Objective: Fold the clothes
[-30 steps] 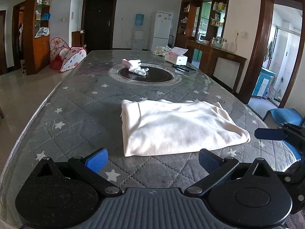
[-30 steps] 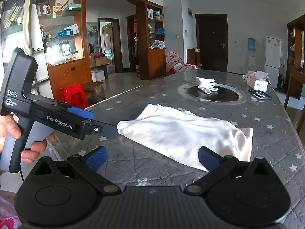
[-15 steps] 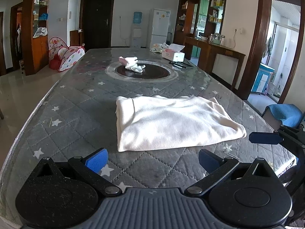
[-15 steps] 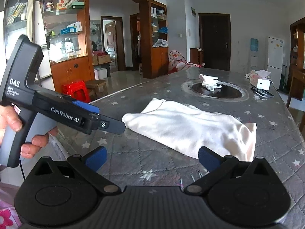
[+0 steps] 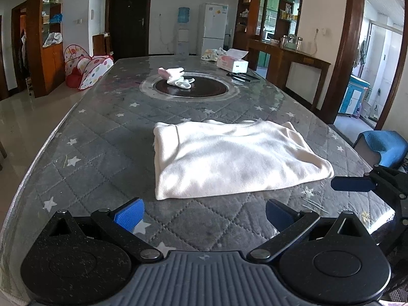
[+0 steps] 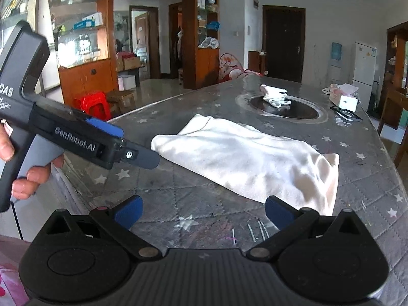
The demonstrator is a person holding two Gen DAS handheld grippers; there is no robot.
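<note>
Nearest the cameras, the left gripper (image 5: 202, 211) and the right gripper (image 6: 202, 210) both hung with their jaws spread wide and nothing between them, just short of the near edge of the table (image 5: 107, 137). The person's left hand (image 6: 24, 168) was wrapped round the left tool's handle.

Just beyond lay the white garment (image 5: 229, 158), flat on the grey starred cover as a tidy doubled rectangle, its layered edge toward the left and one corner (image 6: 329, 160) slightly lifted on the right. It already lay folded; whether another fold was meant could not be told from this. If one was, a good fold would probably need each claw to pinch all the layers at a near corner, lift together and lay the cloth over evenly.

Farther off, small white cloths (image 5: 177, 77) sat on the dark round plate (image 5: 209, 90), with a tissue box (image 5: 233, 62) behind.
</note>
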